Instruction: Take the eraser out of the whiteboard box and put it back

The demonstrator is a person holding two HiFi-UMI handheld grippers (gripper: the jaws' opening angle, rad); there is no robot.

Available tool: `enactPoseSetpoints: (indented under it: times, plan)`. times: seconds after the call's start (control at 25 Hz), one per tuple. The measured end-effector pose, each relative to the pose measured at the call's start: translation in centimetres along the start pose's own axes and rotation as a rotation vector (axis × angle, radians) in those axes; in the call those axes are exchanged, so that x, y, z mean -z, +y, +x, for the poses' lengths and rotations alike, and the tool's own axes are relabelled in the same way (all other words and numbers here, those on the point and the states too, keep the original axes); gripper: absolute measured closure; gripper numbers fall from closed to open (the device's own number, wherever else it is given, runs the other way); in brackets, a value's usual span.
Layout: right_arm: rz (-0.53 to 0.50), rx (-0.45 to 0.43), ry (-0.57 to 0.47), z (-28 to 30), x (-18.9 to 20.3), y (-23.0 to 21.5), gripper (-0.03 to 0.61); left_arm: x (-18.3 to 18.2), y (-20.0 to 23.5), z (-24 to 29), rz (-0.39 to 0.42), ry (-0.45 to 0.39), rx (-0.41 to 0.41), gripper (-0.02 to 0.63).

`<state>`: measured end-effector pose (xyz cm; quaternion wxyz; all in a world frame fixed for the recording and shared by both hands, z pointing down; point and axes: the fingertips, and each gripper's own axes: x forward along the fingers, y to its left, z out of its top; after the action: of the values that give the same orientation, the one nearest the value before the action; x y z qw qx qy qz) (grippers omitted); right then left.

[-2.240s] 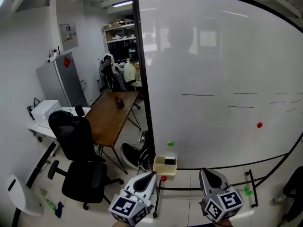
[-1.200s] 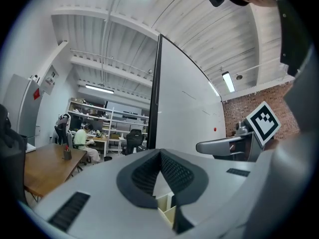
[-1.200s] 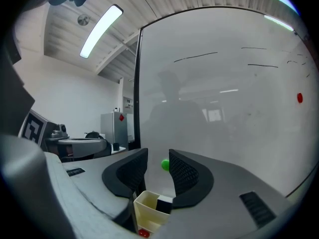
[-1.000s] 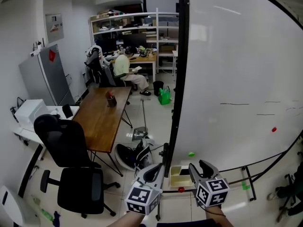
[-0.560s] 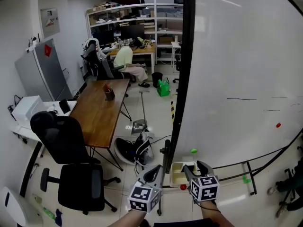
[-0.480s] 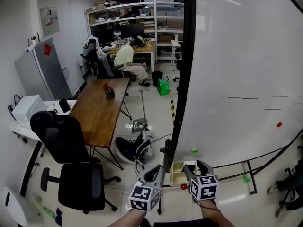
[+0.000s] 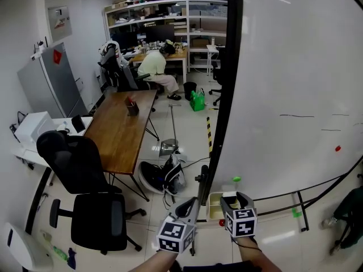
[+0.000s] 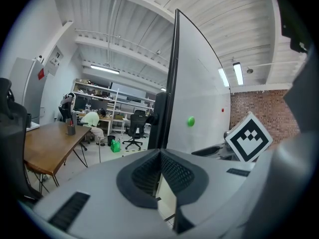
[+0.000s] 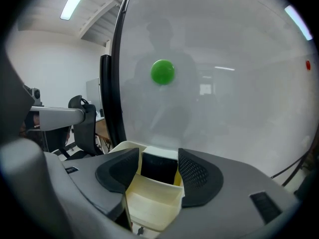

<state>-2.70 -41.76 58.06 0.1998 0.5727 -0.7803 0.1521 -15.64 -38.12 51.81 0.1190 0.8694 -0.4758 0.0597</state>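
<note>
A cream whiteboard box (image 7: pixel 212 207) hangs at the lower left corner of the whiteboard (image 7: pixel 295 84). In the right gripper view the box (image 9: pixel 149 199) fills the space ahead, with the black eraser (image 9: pixel 158 169) lying inside at its back. My right gripper (image 9: pixel 158 153) is open; its jaws have just been opening and now straddle the box without pressing on anything. In the head view it (image 7: pixel 235 198) sits right at the box. My left gripper (image 7: pixel 188 205) is beside the board's black frame, left of the box, shut and holding nothing (image 8: pixel 159 156).
Green magnet (image 9: pixel 162 71) and red magnet (image 7: pixel 338 148) stick to the board. A red object (image 7: pixel 221 223) sits just below the box. Black board frame (image 7: pixel 228 95) stands upright. Left are a wooden table (image 7: pixel 122 132), a black office chair (image 7: pixel 91 191) and a seated person (image 7: pixel 153 66).
Both grippers have sunk and drawn closer to the box. The right jaws stand wider apart than a second ago, now around the box.
</note>
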Motion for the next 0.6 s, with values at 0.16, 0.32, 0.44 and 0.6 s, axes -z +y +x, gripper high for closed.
enactPoseSetpoints:
  times: [0.16, 0.32, 0.44, 0.6]
  plan:
    - [-0.014, 0.036, 0.011, 0.42, 0.11, -0.03, 0.302, 0.08, 0.09, -0.12, 0.002, 0.000, 0.004, 0.581]
    - [-0.026, 0.088, 0.037, 0.83, 0.32, -0.39, 0.302, 0.05, -0.03, 0.00, -0.003, 0.000, 0.012, 0.581]
    - [-0.030, 0.115, 0.041, 0.81, 0.31, -0.39, 0.308, 0.07, -0.12, -0.36, -0.009, -0.001, 0.020, 0.581]
    - [-0.025, 0.116, 0.032, 0.68, 0.30, -0.24, 0.312, -0.24, -0.18, -0.85, -0.013, -0.012, 0.034, 0.581]
